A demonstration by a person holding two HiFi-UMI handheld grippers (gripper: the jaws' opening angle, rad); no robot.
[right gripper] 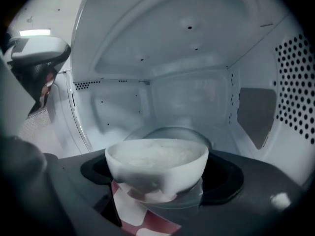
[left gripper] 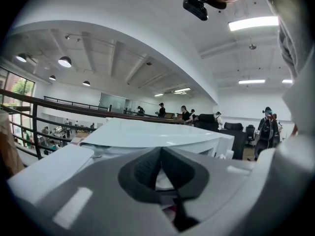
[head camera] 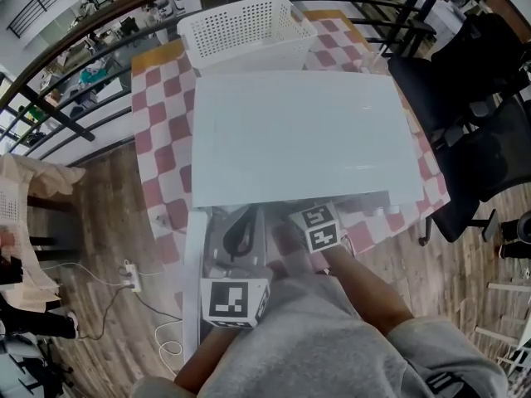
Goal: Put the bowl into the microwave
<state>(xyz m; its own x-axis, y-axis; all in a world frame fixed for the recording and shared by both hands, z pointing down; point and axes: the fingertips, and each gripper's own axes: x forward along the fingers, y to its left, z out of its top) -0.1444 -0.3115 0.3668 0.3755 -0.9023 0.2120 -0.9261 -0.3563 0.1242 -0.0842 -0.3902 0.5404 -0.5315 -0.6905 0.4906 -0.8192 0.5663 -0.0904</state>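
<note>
**Bowl held at the mouth of the open microwave**

Seen from the head, a wood floor runs down the far left, with a white power strip (head camera: 129,276) lying on it. Next comes a table under a red-and-white checked cloth (head camera: 158,139). A white perforated basket (head camera: 245,27) stands at the table's far end, just behind a white microwave (head camera: 299,135) that fills the middle of the view.

The microwave's door (head camera: 194,288) is swung open on the left, toward the person, and shows edge-on. Just right of the door is the left gripper (left gripper: 161,150). Its jaws are clenched together with nothing visible between them. It points nearly level, over the microwave's top, toward a railing and distant people in a large hall.

Further right, the right gripper (right gripper: 165,168) reaches under the microwave's front edge. Its own view looks straight into the white oven cavity. Its jaws are closed on a white bowl (right gripper: 156,163), one at each side. The bowl is upright and filled with something white. It sits at the cavity's mouth, with the checked cloth showing just beneath it. The glass turntable (right gripper: 172,132) lies right behind the bowl. Whether the bowl touches it cannot be told.

On the far right of the head view, black office chairs (head camera: 473,123) stand beside the table.
</note>
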